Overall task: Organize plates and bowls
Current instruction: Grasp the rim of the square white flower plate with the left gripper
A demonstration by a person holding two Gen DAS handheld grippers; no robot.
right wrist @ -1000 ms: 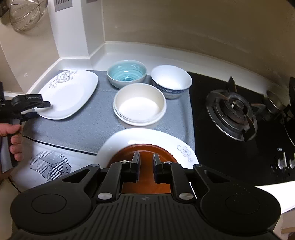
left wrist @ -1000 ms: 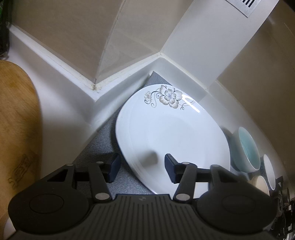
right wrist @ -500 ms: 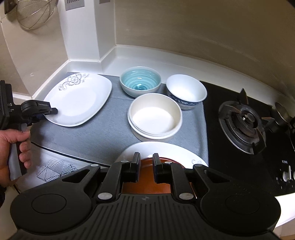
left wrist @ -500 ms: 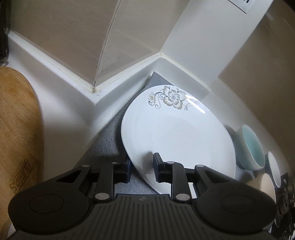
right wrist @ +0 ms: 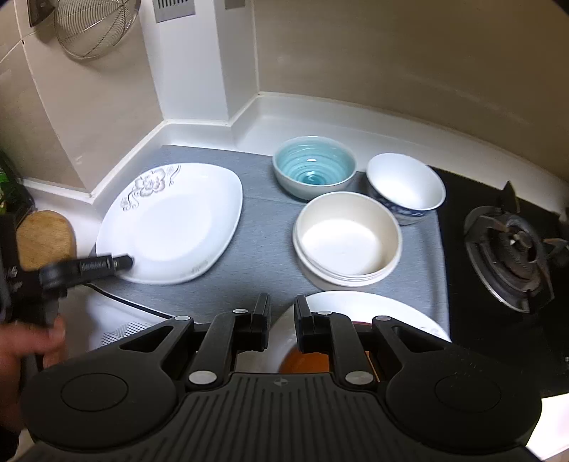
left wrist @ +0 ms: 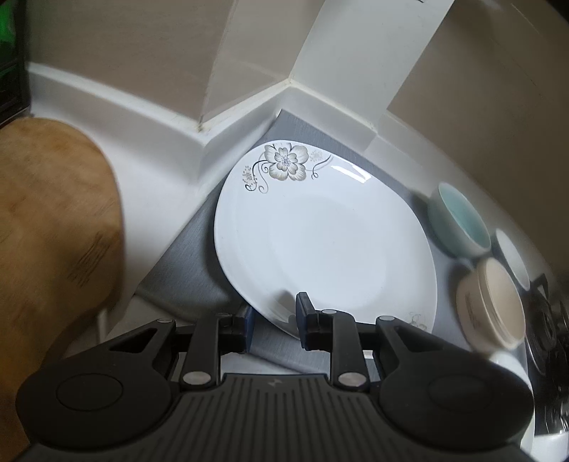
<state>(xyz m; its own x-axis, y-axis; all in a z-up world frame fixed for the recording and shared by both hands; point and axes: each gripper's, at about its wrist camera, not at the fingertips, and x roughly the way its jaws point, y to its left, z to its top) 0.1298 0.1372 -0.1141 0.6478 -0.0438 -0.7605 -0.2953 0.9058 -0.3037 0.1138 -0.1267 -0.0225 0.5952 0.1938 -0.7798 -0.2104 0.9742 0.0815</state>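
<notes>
Three bowls (right wrist: 346,238), two white plates: left gripper (left wrist: 272,323) clamps floral plate (left wrist: 320,241); right gripper (right wrist: 282,325) pinches round plate (right wrist: 359,305).

This is a home kitchen. A black gas hob (right wrist: 498,270) with a cast burner grate (right wrist: 512,256) is set into the white table (right wrist: 291,113), and a wire mesh strainer (right wrist: 94,26) hangs on the beige tiled wall (right wrist: 409,57) above the corner. A grey mat (right wrist: 259,227) carries household crockery, namely a white flowered plate (right wrist: 177,220), a teal bowl (right wrist: 314,170) and stacked cream bowls (right wrist: 346,241), with a wooden cutting board (left wrist: 53,231) leaning nearby.
</notes>
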